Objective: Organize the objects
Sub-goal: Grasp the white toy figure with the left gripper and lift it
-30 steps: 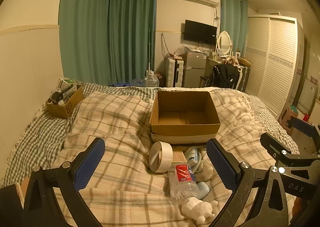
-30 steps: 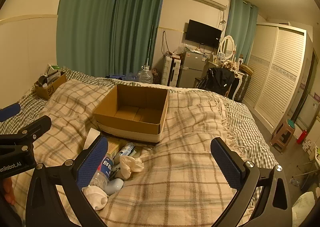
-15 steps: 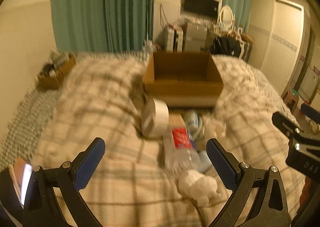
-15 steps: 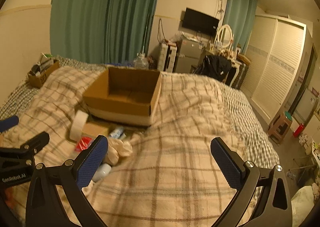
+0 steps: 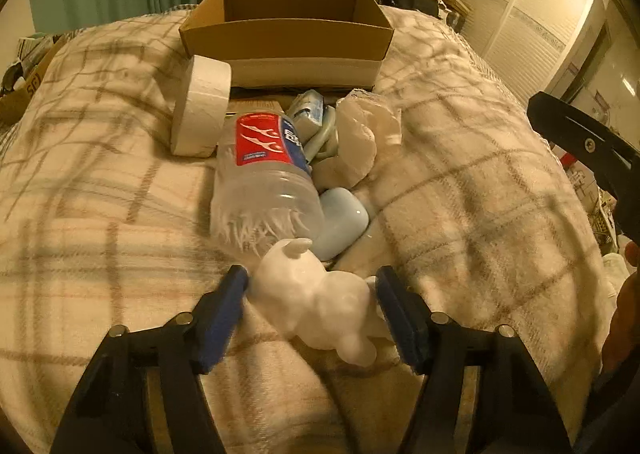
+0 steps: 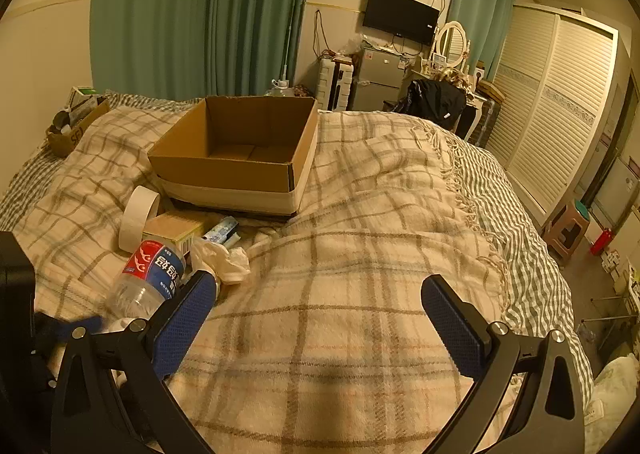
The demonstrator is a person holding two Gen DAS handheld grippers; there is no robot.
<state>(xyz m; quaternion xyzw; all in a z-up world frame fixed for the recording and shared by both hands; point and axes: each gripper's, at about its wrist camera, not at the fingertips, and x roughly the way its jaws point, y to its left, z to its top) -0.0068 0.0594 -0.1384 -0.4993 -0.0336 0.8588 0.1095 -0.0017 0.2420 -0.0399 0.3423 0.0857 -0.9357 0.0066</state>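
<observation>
A white animal figurine (image 5: 316,302) lies on the plaid blanket between the blue pads of my left gripper (image 5: 308,286). The jaws are closing, and both pads touch its sides. Just beyond it lie a clear bottle with a red and blue label (image 5: 264,174), a pale blue oval case (image 5: 344,218), a crumpled white wrapper (image 5: 360,142), a tube (image 5: 310,114) and a white tape roll (image 5: 202,106). Behind them an open cardboard box (image 5: 288,42) holds nothing I can see. My right gripper (image 6: 316,306) hangs open over bare blanket, to the right of the bottle (image 6: 152,274).
A small tan carton (image 6: 176,228) lies by the tape roll (image 6: 138,216). A little box of odds and ends (image 6: 72,130) sits at the bed's far left. The bed's right edge drops to the floor near a stool (image 6: 568,230) and a wardrobe (image 6: 560,102).
My left gripper has dropped, tilted downward and narrowed from wide open around the white figurine. The right gripper has sunk a little and stays open.
</observation>
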